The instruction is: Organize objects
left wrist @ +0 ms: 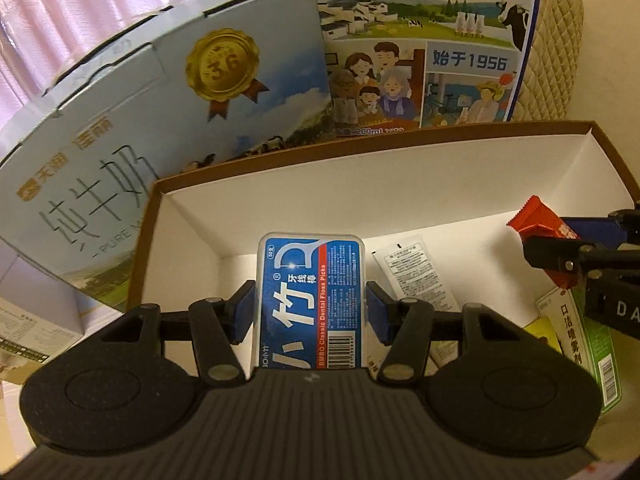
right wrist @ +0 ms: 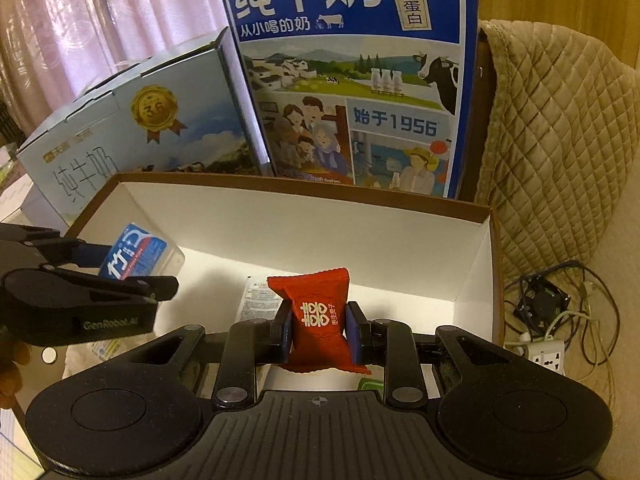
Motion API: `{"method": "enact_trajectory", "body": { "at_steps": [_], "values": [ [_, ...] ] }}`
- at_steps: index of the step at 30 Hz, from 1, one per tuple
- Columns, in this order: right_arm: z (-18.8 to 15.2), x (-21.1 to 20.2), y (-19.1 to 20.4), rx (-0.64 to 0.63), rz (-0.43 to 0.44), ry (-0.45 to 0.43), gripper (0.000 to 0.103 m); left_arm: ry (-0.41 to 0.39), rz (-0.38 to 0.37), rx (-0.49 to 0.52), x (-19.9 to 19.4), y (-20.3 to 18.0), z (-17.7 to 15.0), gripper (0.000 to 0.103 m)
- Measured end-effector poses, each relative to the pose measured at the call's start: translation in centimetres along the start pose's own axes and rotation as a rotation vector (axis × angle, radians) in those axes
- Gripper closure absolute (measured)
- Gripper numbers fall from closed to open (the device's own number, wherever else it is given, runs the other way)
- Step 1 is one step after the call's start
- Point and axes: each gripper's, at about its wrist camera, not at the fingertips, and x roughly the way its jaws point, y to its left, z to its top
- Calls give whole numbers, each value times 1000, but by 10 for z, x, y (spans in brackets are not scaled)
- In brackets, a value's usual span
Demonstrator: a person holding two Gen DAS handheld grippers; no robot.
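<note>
The left gripper (left wrist: 306,308) is clamped on a blue floss pick box (left wrist: 311,300), squeezing it from both sides. The right gripper (right wrist: 319,330) is pinched tight on a red candy packet (right wrist: 318,320) (it has gold marks on the front). Both things are held up over a big open box (left wrist: 360,200) with white walls and a brown rim. A white sachet (left wrist: 416,280) lies flat on the floor of that box. Behind the box stand two milk cartons: a pale blue carton (left wrist: 132,128) lying long, and a dark blue carton (right wrist: 352,80) standing tall just beside it.
</note>
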Motion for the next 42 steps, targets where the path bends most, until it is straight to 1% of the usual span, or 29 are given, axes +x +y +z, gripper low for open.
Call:
{"method": "enact_trajectory", "body": {
  "at_steps": [3,5,6,7,9,13,15,17,19,21,25,27,30,33,37,40,42],
  "values": [
    [1,1,-2,5,6,-5,79,-1,-14,-7,5,0,3,49],
    [1,0,-2,9,12,-6,79,-1,-19,-25,5,3,4,41],
    [1,0,-2,11,14,-7,79,-5,-19,-33,5,4,4,34],
    [0,0,-2,12,15,-9,79,-9,-20,-42,4,6,4,30],
    [0,-1,-2,11,22,-13,79,-14,-24,-47,1,9,3,30],
    [-1,-3,-1,5,49,-30,78,-19,-26,-56,-9,14,-2,22],
    [-2,-5,0,5,35,-40,69,-20,-38,-68,-17,16,-4,17],
    [-4,-10,-2,12,31,-66,46,-34,-51,-82,-26,18,-9,15],
    [-7,-18,-5,26,32,-95,42,-49,-54,-92,-38,20,-15,12],
    [-11,-29,-8,32,63,-102,41,-66,-59,-106,-52,24,-22,9],
    [-25,-52,-9,41,95,-121,40,-115,-66,-130,-83,27,-35,6],
    [-32,-65,-8,39,103,-131,40,-145,-70,-134,-102,25,-43,3],
    [-45,-85,-6,37,106,-149,38,-187,-65,-134,-127,23,-54,2],
    [-57,-105,-3,29,111,-164,37,-216,-70,-157,-149,22,-66,1],
    [-73,-134,5,-19,89,-199,35,-252,-62,-198,-180,20,-86,1],
    [-89,-154,11,-58,70,-244,30,-284,-38,-205,-201,16,-102,1],
    [-100,-164,13,-57,75,-243,29,-288,-32,-229,-211,15,-114,1]
  ]
}}
